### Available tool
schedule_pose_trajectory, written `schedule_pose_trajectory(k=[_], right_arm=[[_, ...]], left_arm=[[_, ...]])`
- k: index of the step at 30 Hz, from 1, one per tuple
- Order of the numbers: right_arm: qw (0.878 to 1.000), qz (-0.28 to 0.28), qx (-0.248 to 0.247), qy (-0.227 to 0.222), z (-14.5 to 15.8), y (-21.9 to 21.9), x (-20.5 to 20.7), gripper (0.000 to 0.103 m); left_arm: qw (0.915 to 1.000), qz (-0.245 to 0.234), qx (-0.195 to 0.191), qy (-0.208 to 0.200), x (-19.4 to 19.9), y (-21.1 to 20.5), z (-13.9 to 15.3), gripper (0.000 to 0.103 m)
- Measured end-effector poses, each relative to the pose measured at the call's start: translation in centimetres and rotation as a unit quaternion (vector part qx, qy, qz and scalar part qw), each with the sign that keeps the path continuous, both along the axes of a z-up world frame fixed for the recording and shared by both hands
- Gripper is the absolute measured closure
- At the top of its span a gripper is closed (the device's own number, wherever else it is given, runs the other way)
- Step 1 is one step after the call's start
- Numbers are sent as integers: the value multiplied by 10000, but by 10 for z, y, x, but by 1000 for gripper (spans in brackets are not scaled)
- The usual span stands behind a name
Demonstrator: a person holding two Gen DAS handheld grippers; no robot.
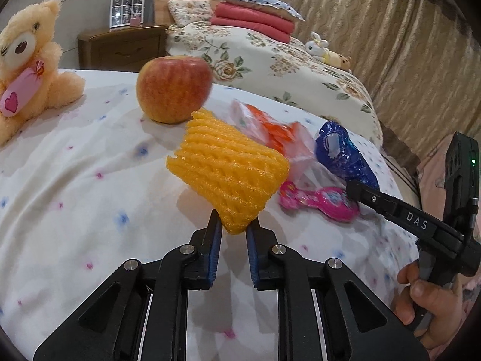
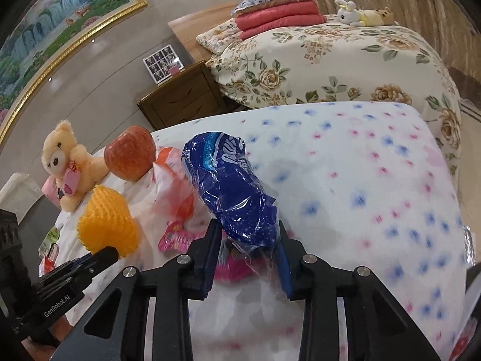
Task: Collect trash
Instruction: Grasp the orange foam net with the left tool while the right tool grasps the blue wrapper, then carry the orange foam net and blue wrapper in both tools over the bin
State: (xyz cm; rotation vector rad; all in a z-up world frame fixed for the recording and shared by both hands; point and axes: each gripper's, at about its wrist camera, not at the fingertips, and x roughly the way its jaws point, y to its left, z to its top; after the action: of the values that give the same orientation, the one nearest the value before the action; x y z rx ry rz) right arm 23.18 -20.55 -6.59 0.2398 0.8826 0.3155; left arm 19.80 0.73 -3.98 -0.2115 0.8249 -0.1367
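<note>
My left gripper (image 1: 234, 230) is shut on the corner of a yellow foam fruit net (image 1: 228, 168) and holds it above the white bedspread (image 1: 75, 180). The net also shows in the right wrist view (image 2: 108, 222). My right gripper (image 2: 248, 240) is shut on a crumpled blue plastic wrapper (image 2: 234, 186), seen in the left wrist view (image 1: 342, 153) too. An orange-and-clear plastic bag (image 1: 276, 135) lies between them. A pink toy comb (image 1: 318, 200) lies by the bag.
A red apple (image 1: 174, 88) and a cream teddy bear (image 1: 27, 60) sit on the bedspread. A floral-covered bed (image 1: 285, 69) with folded red blankets (image 1: 252, 21) stands behind. A wooden nightstand (image 1: 120, 48) is at the back.
</note>
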Motion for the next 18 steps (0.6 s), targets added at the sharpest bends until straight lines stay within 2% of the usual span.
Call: schedule_pose_trajectory(k=[18], right_arm=[[9971,-708,246,-98,13,-56,-84,70]], left_arm=[[9954,-941,-39,-165,-54,-71,14,89]])
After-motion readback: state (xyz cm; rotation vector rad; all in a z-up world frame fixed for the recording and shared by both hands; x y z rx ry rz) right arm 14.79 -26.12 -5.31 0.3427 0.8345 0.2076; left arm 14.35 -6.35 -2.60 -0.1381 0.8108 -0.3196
